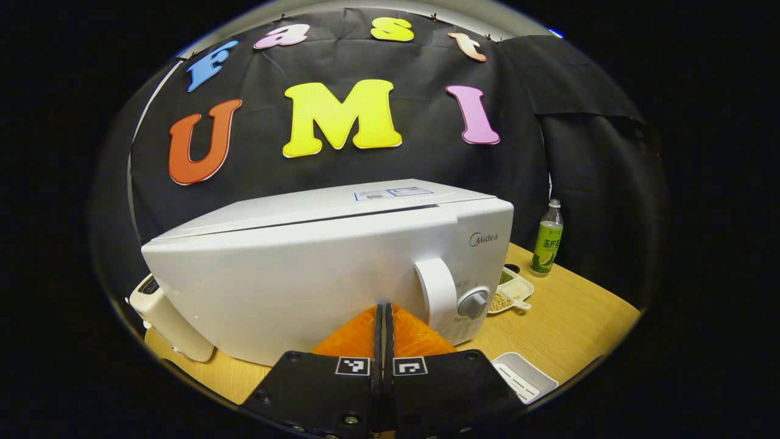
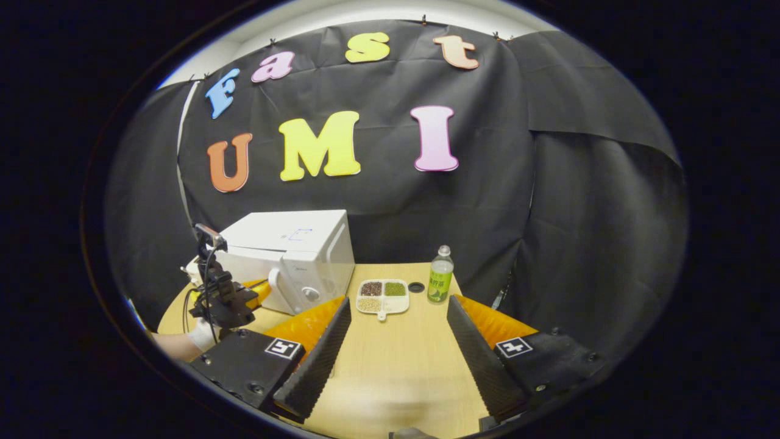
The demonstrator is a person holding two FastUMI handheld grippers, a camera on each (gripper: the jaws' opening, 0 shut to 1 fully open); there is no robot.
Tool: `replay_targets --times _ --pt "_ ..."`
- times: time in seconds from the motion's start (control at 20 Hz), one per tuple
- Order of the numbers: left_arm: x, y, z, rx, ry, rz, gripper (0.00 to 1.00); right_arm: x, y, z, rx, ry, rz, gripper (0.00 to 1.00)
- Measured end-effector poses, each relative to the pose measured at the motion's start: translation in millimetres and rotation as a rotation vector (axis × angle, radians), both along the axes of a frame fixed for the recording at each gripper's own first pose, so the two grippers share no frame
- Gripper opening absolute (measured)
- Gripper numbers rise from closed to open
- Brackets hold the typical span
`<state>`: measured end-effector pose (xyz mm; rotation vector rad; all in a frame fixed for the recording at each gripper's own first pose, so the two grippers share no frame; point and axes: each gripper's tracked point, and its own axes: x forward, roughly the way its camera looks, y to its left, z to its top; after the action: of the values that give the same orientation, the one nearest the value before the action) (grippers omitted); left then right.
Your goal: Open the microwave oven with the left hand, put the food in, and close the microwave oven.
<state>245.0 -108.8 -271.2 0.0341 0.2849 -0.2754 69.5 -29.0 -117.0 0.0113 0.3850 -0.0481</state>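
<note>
Facing the white microwave oven [image 1: 317, 274] from close in, in the left gripper view, with the left claw [image 1: 384, 329] at 6 o'clock, fingers pressed together on nothing and aimed at the door's front. Door shut, upright handle [image 1: 437, 292] at about 4 o'clock from centre, round knob [image 1: 474, 303] just beside it. Probably lined up for the opening step, not yet begun. Behind the oven's right end on the wooden worktop [image 1: 567, 317]: a divided dish of beans and grains [image 1: 509, 292], likely the food to go in, and farther back at 3 o'clock a green-labelled bottle [image 1: 546, 241]. A white slotted tray [image 1: 524, 376] at 5 o'clock, a pale appliance [image 1: 167, 323] at 8 o'clock beside the oven's left end.

Hanging well back over the worktop [image 2: 396, 366] in the right gripper view, the right claw [image 2: 396, 335] spread wide and empty, fingers [image 2: 320, 356] at 7 and 5 o'clock framing the dish [image 2: 382, 296] ahead, seemingly held ready for the pickup. Bottle [image 2: 440, 275] just right of the dish, a small dark cap [image 2: 416, 286] between them. Microwave oven [image 2: 292, 259] at 10 o'clock, door closed, with the left claw [image 2: 259, 291] and a person's hand [image 2: 198, 334] holding it at the oven's front, at 8 o'clock.
</note>
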Motion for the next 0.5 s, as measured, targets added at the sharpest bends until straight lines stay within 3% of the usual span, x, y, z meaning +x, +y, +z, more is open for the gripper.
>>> replay_targets --times 0.2,0.25,0.4,0.45,0.5 --pt "4.1 -5.2 -0.9 -0.014 0.029 0.015 0.0 4.9 16.3 5.6 -0.006 -0.012 0.028 1.0" --pt "2.1 -2.7 -1.5 -0.007 0.036 0.029 0.0 5.9 20.2 7.9 -0.008 -0.017 0.034 0.92" --pt "-10.2 5.7 10.7 -0.024 0.027 0.034 0.0 8.9 31.0 16.1 -0.003 -0.044 0.045 0.92" --pt "-15.7 11.9 15.7 -0.016 0.021 0.041 0.0 10.7 34.8 19.0 -0.001 -0.054 0.048 1.0" --pt "-22.2 19.3 21.4 -0.006 0.016 0.049 0.0 11.3 39.3 21.1 0.002 -0.064 0.054 0.92"
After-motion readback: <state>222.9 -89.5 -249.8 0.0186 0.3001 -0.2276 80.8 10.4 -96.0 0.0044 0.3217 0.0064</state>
